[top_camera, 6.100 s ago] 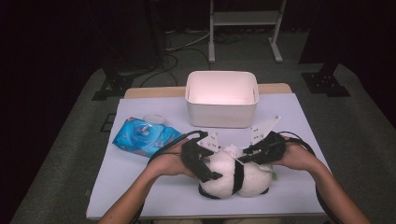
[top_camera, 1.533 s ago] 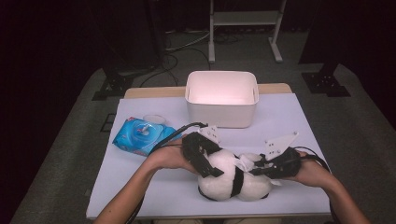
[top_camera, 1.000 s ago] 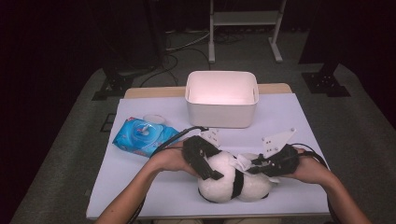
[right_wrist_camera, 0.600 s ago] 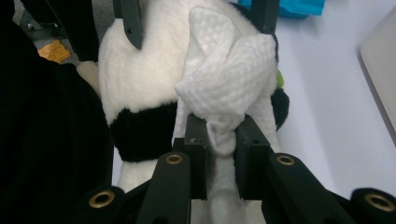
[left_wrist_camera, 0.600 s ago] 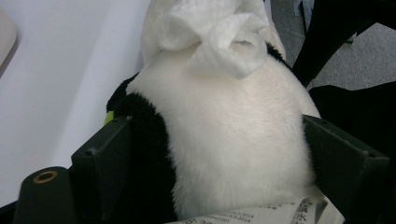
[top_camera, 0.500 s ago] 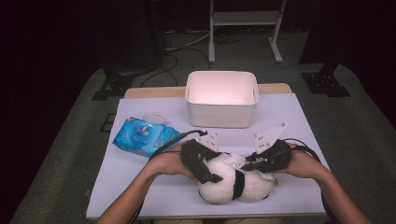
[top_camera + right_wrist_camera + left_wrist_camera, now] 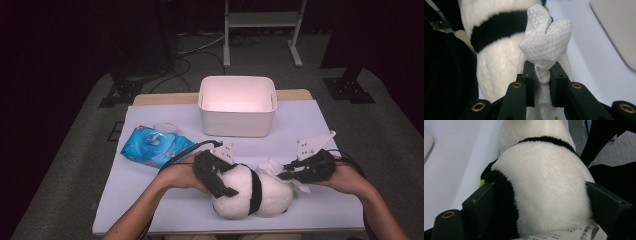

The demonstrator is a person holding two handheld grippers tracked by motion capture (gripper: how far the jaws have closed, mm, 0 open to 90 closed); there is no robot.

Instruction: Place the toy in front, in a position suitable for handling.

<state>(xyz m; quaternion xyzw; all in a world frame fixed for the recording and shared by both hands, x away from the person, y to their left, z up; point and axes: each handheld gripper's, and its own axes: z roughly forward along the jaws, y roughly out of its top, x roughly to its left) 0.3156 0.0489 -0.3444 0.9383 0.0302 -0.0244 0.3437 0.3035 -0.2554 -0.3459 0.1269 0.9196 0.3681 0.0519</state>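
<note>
1. The plush panda [image 7: 252, 192] lies at the near edge of the table [image 7: 150, 200], at about 6 o'clock from the white bin [image 7: 237, 106].
2. The left gripper [image 7: 220, 180] sits at the panda's 9 o'clock. Its jaws are spread wide around the body and press into the fur on both sides, so it's basically holding the toy steady.
3. The right gripper [image 7: 287, 175] is at the panda's 3 o'clock, jaws narrow and pinched on a bunched white wet wipe [image 7: 546, 50].
4. What's new: a second or so back that right gripper was pulled off toward 3 o'clock, clear of the toy. Now it has swung back in, and the wipe is up against the panda's white fur, right by the black band.
5. To me that looks like another wiping pass starting, so the cleaning's mid-way, not done.
6. The blue wipes pack [image 7: 152, 146] hasn't budged, off at 10 o'clock.
</note>
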